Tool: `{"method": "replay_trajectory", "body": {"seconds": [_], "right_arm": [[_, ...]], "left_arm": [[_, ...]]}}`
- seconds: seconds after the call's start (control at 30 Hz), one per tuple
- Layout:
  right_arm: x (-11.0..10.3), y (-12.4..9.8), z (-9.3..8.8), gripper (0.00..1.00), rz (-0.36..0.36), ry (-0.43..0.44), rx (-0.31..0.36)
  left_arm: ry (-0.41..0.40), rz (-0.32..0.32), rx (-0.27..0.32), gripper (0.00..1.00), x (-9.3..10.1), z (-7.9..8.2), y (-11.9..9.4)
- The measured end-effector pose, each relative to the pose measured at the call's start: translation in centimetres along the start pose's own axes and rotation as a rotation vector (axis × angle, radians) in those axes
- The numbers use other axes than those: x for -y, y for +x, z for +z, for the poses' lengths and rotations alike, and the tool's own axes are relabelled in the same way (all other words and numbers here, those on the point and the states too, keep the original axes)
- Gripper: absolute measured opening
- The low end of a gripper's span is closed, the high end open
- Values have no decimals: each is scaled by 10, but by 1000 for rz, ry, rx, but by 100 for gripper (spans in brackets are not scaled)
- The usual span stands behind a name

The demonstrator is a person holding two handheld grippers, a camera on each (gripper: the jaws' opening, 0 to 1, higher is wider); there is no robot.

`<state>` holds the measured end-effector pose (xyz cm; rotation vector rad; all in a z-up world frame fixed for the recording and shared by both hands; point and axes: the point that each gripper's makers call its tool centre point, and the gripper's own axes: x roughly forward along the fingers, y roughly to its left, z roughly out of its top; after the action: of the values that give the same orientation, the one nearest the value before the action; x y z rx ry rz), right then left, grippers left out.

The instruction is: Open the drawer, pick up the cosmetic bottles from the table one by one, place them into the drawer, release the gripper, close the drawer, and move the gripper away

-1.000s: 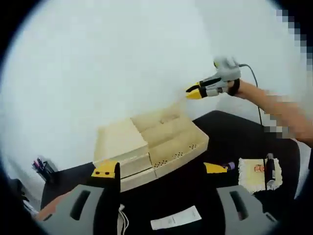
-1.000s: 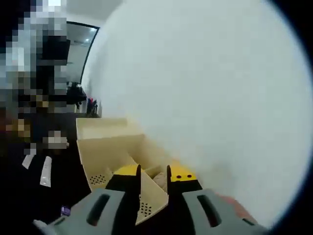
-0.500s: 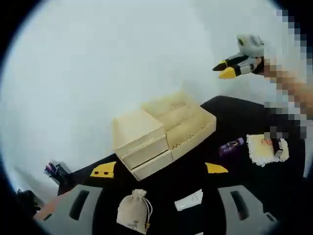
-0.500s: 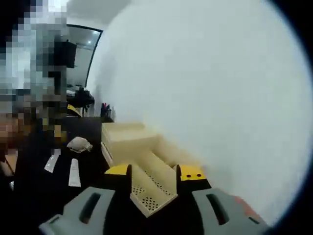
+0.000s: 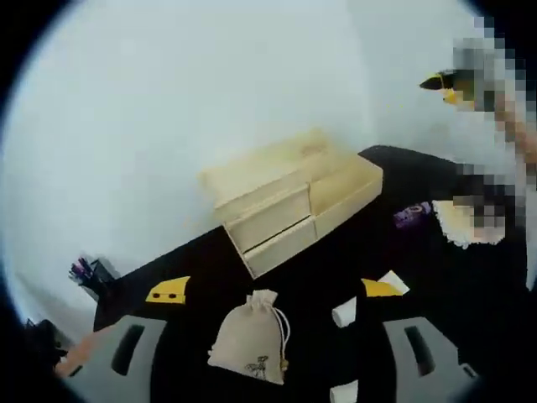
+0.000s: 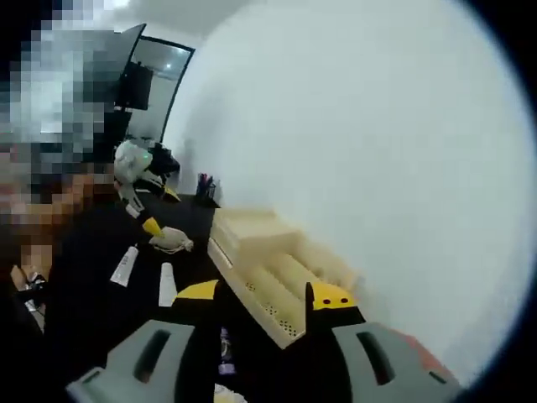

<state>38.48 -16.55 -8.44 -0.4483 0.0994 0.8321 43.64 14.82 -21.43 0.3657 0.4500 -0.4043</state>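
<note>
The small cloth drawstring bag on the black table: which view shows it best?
The left gripper view shows the cloth bag best: it lies close, between that gripper's yellow-tipped fingers, whole, with its tied neck and a small print visible. In the right gripper view the cloth bag is only a small pale lump far off on the black table.

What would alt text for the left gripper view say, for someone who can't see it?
A pale wooden desktop organiser with two shut drawers stands on a black table against a white wall. Nearer the camera lie a beige drawstring cloth pouch and small white tubes, between the left gripper's open yellow-tipped fingers. A small purple bottle lies at right.
</note>
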Motion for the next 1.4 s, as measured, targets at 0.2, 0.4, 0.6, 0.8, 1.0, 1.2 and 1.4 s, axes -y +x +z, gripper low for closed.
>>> {"method": "replay_trajectory", "body": {"seconds": [0.2,0.4,0.6,0.8,1.0,1.2,1.4], "right_arm": [[-27,-30,4,35,5,-36,-7],[-48,-50,-9,36,42,-12,-39],[-63,-62,-33,40,84,32,-60],[-78,-63,-66,44,124,81,-66],[-82,-49,-89,44,131,105,-53],[-91,-25,-107,44,174,150,-51],[-97,-1,-109,44,207,210,-2]], "left_arm": [[-18,-33,-1,78,2,-19,3],[10,-16,-37,78,-2,-38,12],[-21,-23,-3,77,-3,-49,21],[-33,-25,-5,77,-6,-66,33],[-37,-20,9,74,-12,-69,36],[-43,-38,-2,73,-11,-78,44],[-44,-34,14,70,-13,-79,52]]}}
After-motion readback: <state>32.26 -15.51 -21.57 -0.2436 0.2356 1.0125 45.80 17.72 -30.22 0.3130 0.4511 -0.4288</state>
